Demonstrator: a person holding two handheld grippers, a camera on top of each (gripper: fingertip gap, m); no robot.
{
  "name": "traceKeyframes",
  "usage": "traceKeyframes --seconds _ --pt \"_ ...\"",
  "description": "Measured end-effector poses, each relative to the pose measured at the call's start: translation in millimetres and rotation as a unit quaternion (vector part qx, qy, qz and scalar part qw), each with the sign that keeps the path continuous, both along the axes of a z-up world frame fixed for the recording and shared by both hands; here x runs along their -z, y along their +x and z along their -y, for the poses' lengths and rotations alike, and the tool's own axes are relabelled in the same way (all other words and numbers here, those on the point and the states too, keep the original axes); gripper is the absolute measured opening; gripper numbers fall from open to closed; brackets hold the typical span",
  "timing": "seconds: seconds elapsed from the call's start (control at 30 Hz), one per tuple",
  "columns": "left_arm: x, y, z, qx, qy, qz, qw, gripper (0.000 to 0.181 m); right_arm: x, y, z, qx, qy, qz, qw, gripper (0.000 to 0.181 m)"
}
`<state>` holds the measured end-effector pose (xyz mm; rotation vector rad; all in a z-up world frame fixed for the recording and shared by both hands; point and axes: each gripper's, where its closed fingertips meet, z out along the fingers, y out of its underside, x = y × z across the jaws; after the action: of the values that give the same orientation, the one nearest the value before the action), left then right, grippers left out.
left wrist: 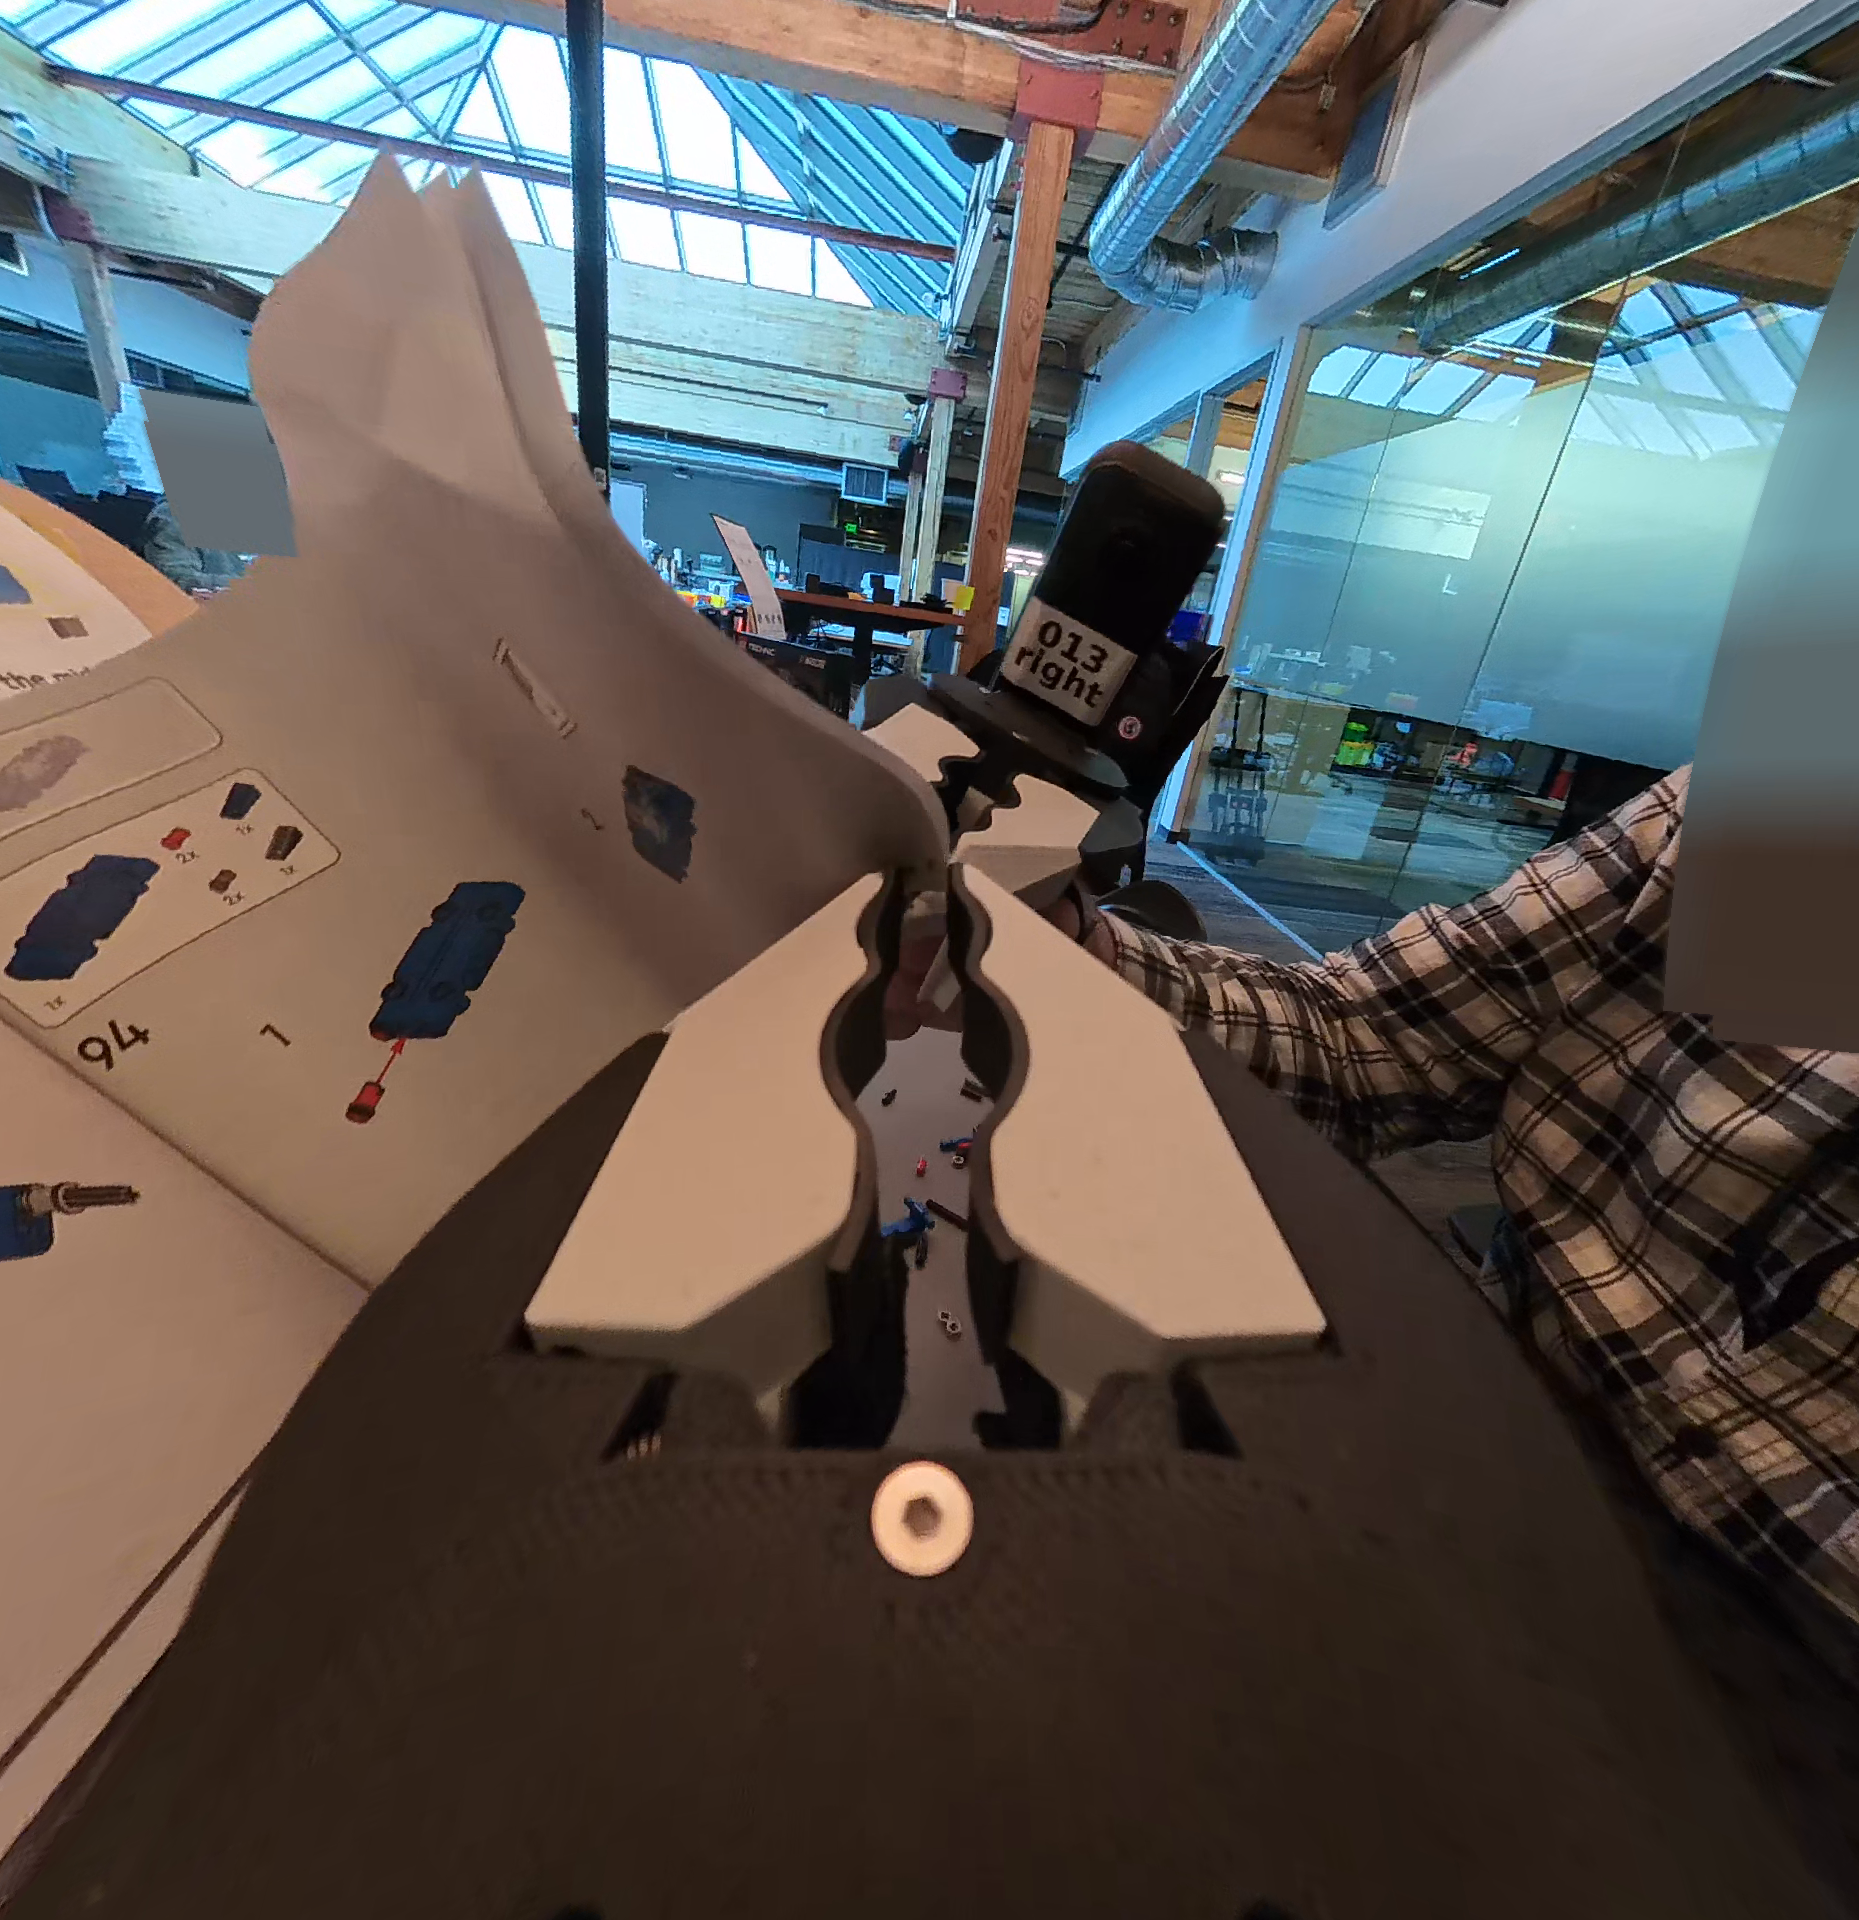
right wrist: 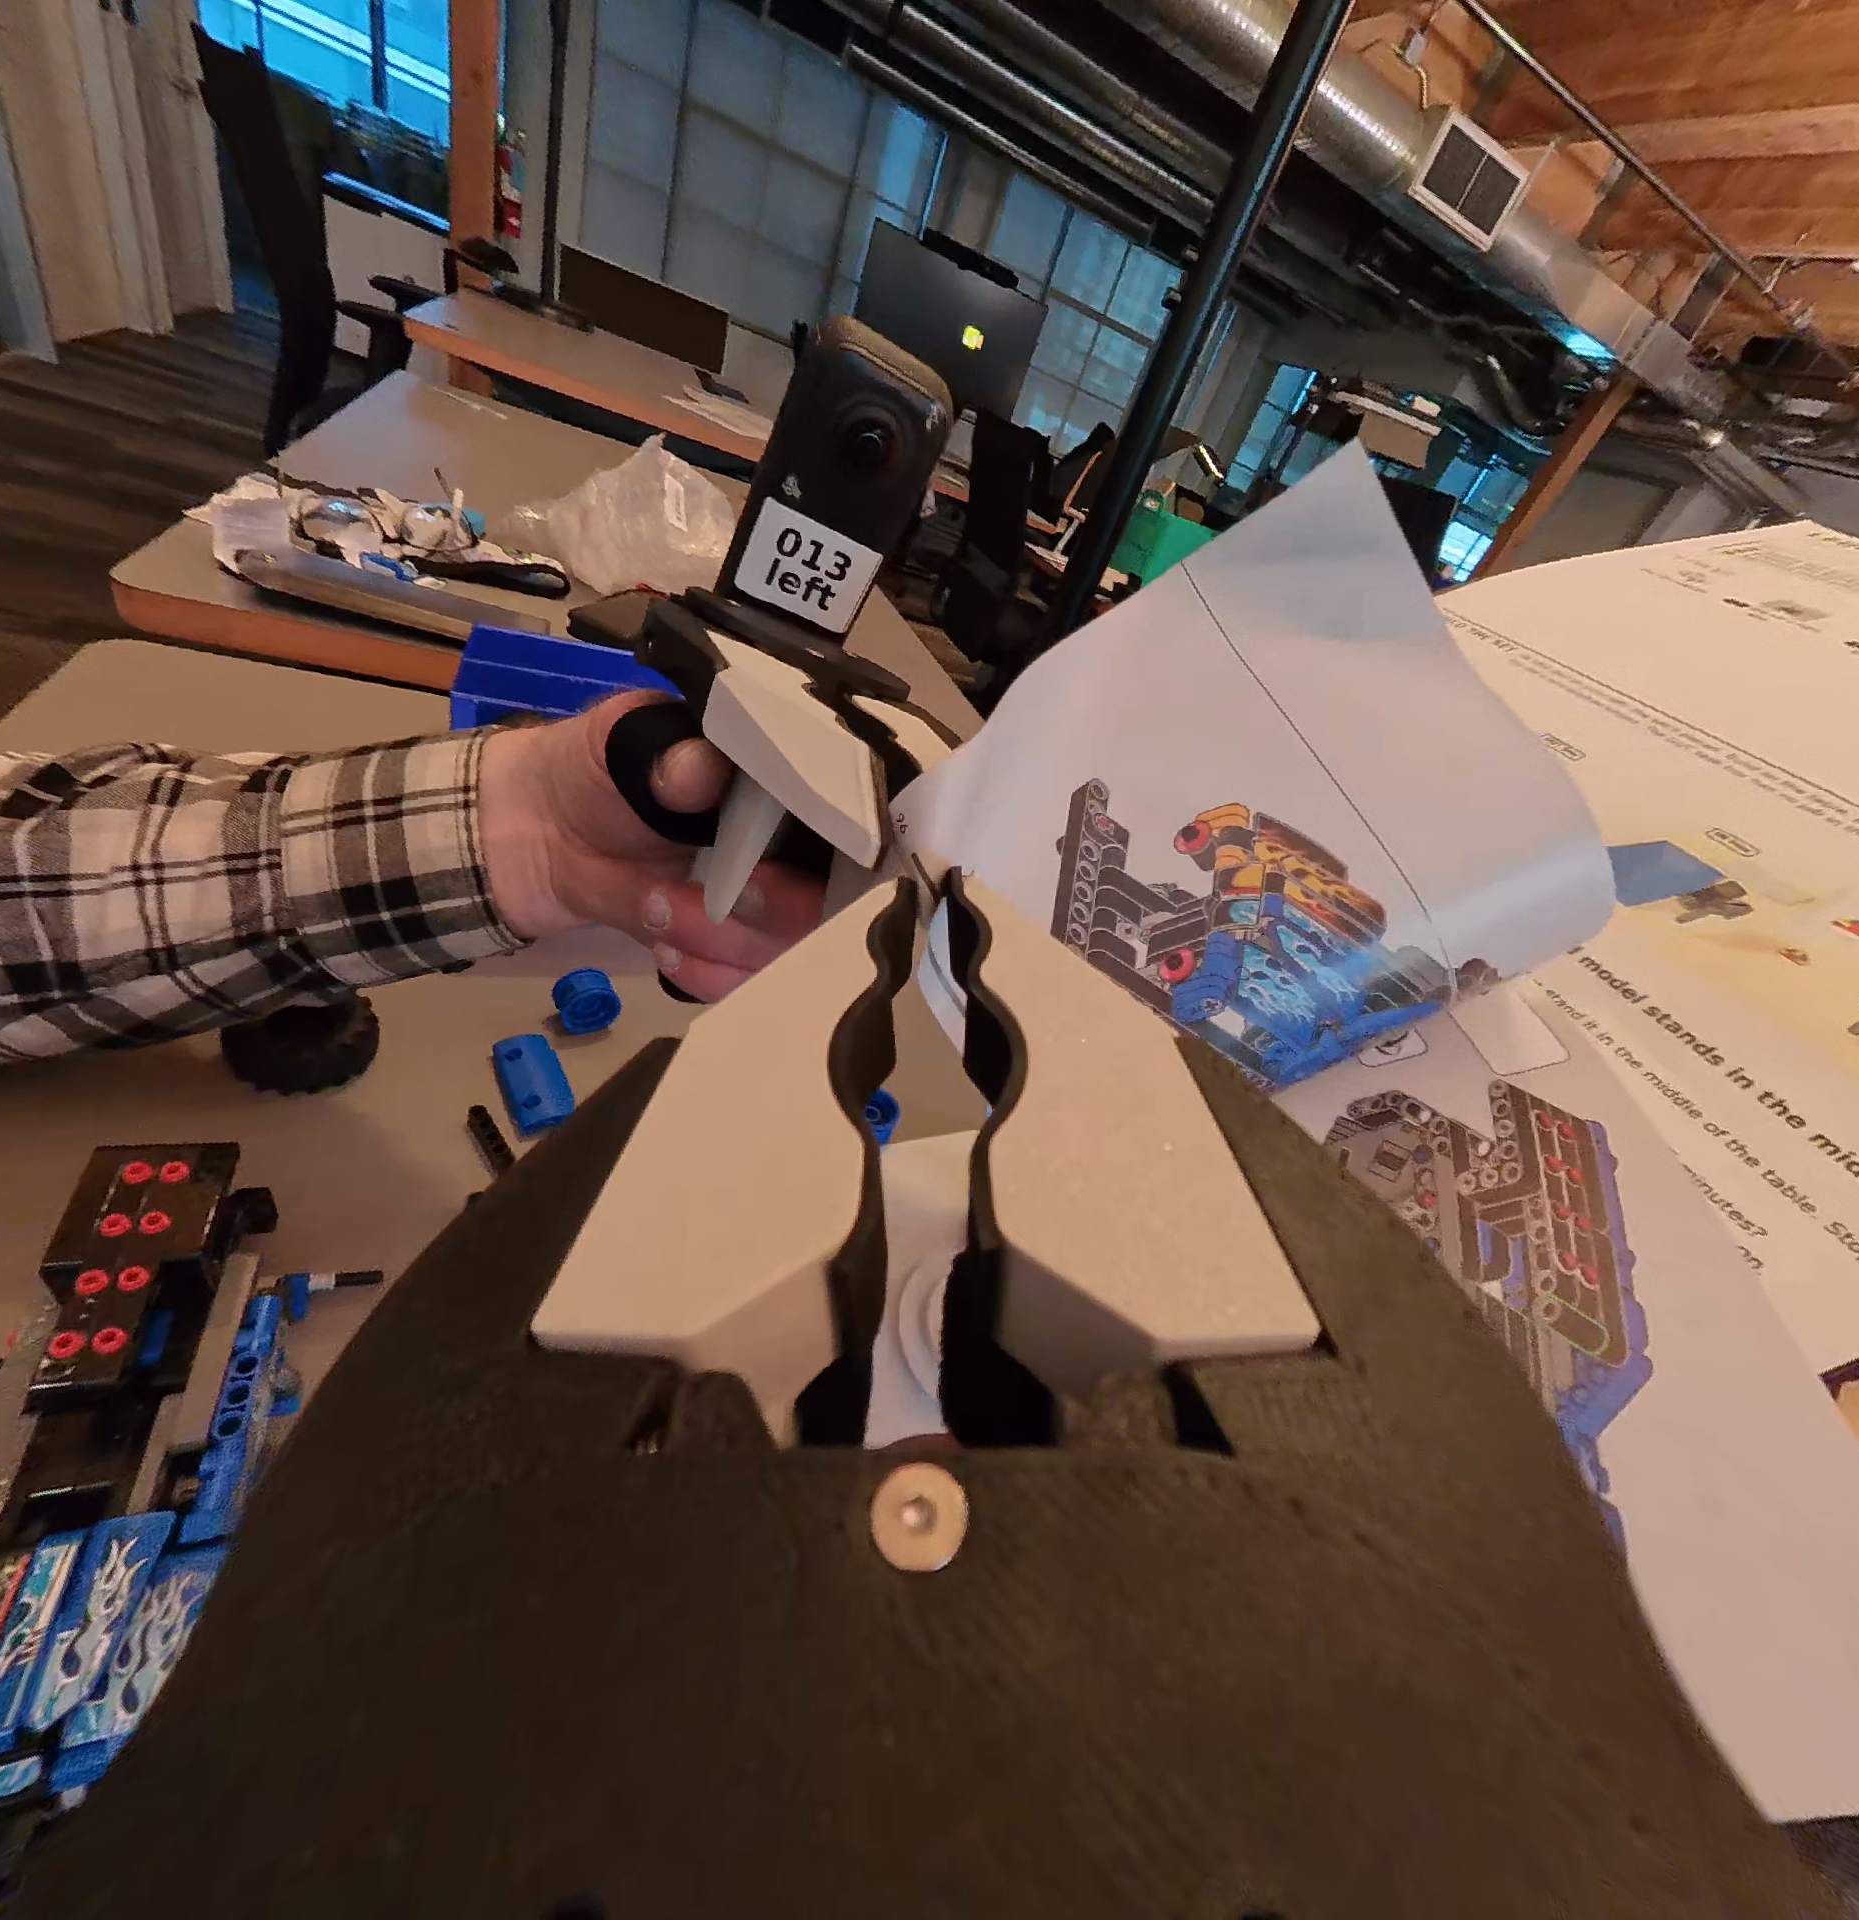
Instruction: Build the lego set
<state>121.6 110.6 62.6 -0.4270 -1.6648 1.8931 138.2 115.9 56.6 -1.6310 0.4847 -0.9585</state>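
The instruction booklet's page [left wrist: 489, 831] is lifted off the table and curled. My left gripper [left wrist: 925, 899] is shut on its corner. My right gripper [right wrist: 933, 899] is shut on the same page's [right wrist: 1268, 779] edge, tip to tip with the left gripper [right wrist: 889, 831]. The right gripper also shows just beyond in the left wrist view [left wrist: 992, 821]. A partly built black and blue model [right wrist: 125, 1351] with red pins lies on the table at lower left. Loose blue pieces [right wrist: 530, 1081], a blue hub [right wrist: 585, 1000] and a black tyre [right wrist: 296, 1039] lie near it.
A large printed sheet [right wrist: 1735, 831] covers the table on the right. Small loose parts [left wrist: 920, 1221] show between my left fingers. A blue bin [right wrist: 551, 665] stands behind the hand, with plastic bags [right wrist: 613, 520] on the table beyond. A black pole [right wrist: 1195, 343] rises behind the page. Both grippers' tips are close together, under 4 cm apart.
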Motion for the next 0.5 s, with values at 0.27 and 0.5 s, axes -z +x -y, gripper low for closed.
traceKeyframes --seconds 0.27,0.5 --pt "-1.9 -2.2 -2.0 0.008 -0.011 -0.002 1.000 0.004 -2.8 -4.4 -2.4 -0.032 0.030 -0.010 0.999 0.004" --pt "-2.6 -4.1 -3.9 0.013 -0.018 0.002 1.000 0.000 -4.4 -7.9 -4.0 -0.069 0.074 -0.027 0.995 0.003"
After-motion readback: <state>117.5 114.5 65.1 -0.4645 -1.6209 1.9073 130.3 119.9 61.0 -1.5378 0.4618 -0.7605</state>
